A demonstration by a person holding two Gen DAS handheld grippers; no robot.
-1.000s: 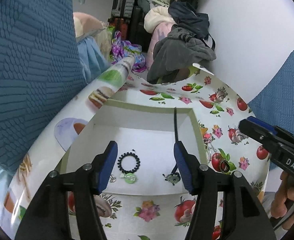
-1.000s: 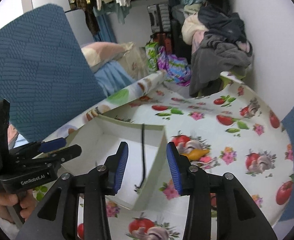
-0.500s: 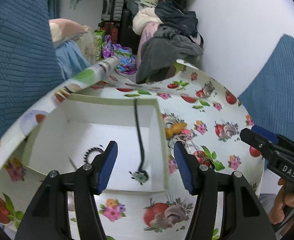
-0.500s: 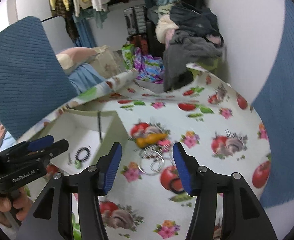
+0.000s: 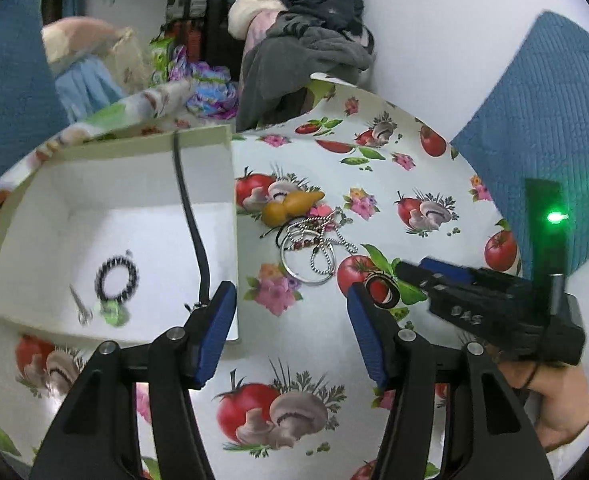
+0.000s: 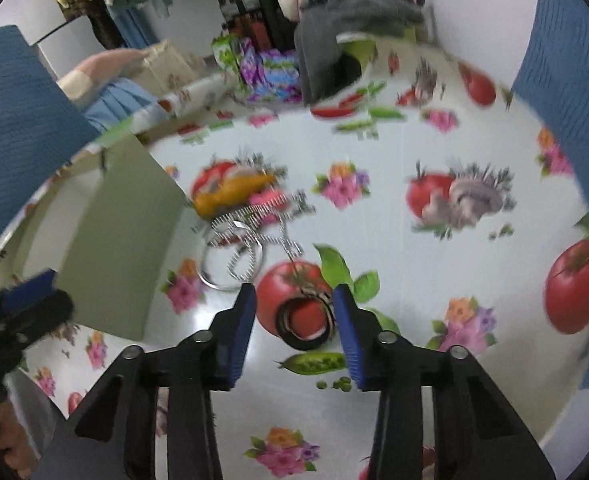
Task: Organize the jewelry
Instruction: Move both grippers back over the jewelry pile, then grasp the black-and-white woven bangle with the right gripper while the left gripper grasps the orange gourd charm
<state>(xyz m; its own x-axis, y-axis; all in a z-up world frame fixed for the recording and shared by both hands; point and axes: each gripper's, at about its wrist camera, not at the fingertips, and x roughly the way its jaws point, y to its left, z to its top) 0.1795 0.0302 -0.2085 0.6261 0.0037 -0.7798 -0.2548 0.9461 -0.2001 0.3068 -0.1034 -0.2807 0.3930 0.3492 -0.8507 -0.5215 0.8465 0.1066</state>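
Observation:
A white box (image 5: 230,168) on the fruit-print tablecloth holds a black bead bracelet (image 5: 117,281), a small green piece (image 5: 112,310), a silver pin (image 5: 79,305) and a black cord (image 5: 192,224). Right of the box lies a heap of silver chains and rings (image 5: 314,244) by an orange pendant (image 5: 290,207). A dark band ring (image 6: 304,322) lies on a printed tomato. My right gripper (image 6: 294,320) is open, its jaws on either side of this band. My left gripper (image 5: 292,322) is open and empty over the cloth beside the box.
The box wall (image 6: 106,236) stands left of the right gripper. Blue cushions (image 5: 550,120) flank the table at left and right. Piled clothes (image 5: 306,48) and bags lie beyond the table's far edge.
Both grippers have swung right, away from the box and towards the jewelry heap. The right gripper has come down around the dark band ring.

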